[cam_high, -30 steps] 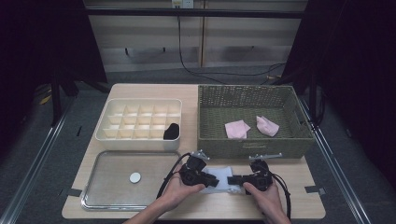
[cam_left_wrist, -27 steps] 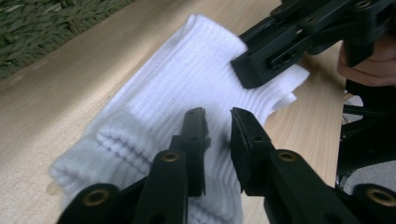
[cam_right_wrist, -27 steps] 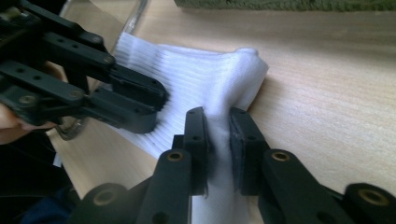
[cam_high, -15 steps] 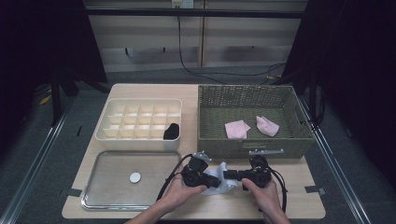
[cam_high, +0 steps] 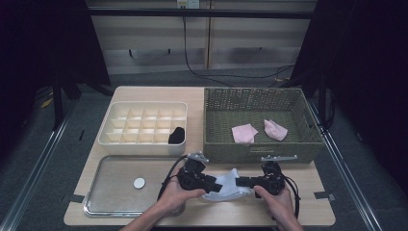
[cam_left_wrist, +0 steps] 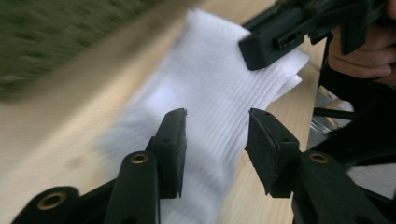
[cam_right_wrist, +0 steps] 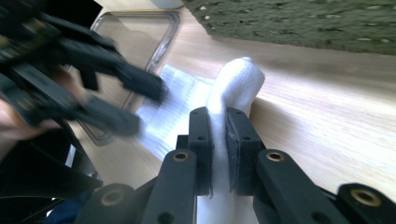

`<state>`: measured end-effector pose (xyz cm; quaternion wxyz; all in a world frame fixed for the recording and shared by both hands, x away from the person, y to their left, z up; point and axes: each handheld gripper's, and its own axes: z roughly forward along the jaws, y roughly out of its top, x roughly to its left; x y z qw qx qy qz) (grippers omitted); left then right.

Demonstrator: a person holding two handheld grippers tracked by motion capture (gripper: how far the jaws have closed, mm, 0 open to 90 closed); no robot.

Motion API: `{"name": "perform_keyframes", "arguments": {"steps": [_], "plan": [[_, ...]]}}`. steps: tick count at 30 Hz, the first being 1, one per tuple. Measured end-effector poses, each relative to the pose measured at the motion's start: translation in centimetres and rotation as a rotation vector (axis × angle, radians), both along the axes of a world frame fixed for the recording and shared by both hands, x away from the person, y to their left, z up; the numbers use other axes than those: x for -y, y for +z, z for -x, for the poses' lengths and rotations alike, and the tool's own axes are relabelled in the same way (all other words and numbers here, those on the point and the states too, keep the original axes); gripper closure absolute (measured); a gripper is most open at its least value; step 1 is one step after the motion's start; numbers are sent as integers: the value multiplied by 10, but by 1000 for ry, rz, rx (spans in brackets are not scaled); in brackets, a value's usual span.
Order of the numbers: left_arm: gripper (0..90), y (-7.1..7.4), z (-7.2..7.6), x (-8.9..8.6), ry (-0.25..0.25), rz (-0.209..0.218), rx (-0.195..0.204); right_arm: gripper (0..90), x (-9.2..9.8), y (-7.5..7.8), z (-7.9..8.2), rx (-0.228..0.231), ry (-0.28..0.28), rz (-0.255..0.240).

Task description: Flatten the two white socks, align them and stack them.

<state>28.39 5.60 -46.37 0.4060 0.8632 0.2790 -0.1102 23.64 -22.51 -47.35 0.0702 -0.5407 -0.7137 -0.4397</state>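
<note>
A white ribbed sock (cam_high: pixel 227 186) lies on the wooden table near its front edge, between my two grippers. In the right gripper view my right gripper (cam_right_wrist: pixel 218 140) is shut on a fold of the sock (cam_right_wrist: pixel 236 81), which humps up past the jaws. My left gripper (cam_left_wrist: pixel 217 140) has just been opening; its jaws stand apart over the sock (cam_left_wrist: pixel 205 88) and the pads do not press on it. In the high view the left gripper (cam_high: pixel 215 183) points right and the right gripper (cam_high: pixel 242 182) points left, tips close together.
A green woven basket (cam_high: pixel 262 153) stands just behind the hands, with two pink cloth pieces (cam_high: pixel 244 133) inside. A cream compartment box (cam_high: pixel 144 126) at the back left holds a black item (cam_high: pixel 176 136). A clear tray (cam_high: pixel 115 180) with a small white disc (cam_high: pixel 139 183) lies at the front left.
The left gripper's jaws have opened and let go of the sock, and that hand has risen slightly. The sock has gone from flat to bunched up. The right gripper keeps its grip.
</note>
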Motion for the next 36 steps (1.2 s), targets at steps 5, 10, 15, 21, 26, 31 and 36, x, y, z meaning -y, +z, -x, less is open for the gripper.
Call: {"name": "perform_keyframes", "arguments": {"steps": [5,10,15,21,26,31,36], "plan": [[528,-12,-7,-29,75,-43,-6,815,8,3,1,6,-21,2],[446,-18,-9,-28,79,-60,5,815,15,6,2,23,-32,18],[416,-25,-10,-23,75,-64,-19,815,21,6,6,18,-34,23],[504,-29,-8,-15,23,-46,-19,815,26,10,7,19,-22,28],[569,-32,-11,-9,20,-50,-26,814,21,10,2,15,-9,48],[690,-34,-10,-5,-1,-49,-22,814,11,11,-4,19,4,61],[736,-34,-7,0,-21,-53,-19,812,-2,14,-5,32,34,70]]}}
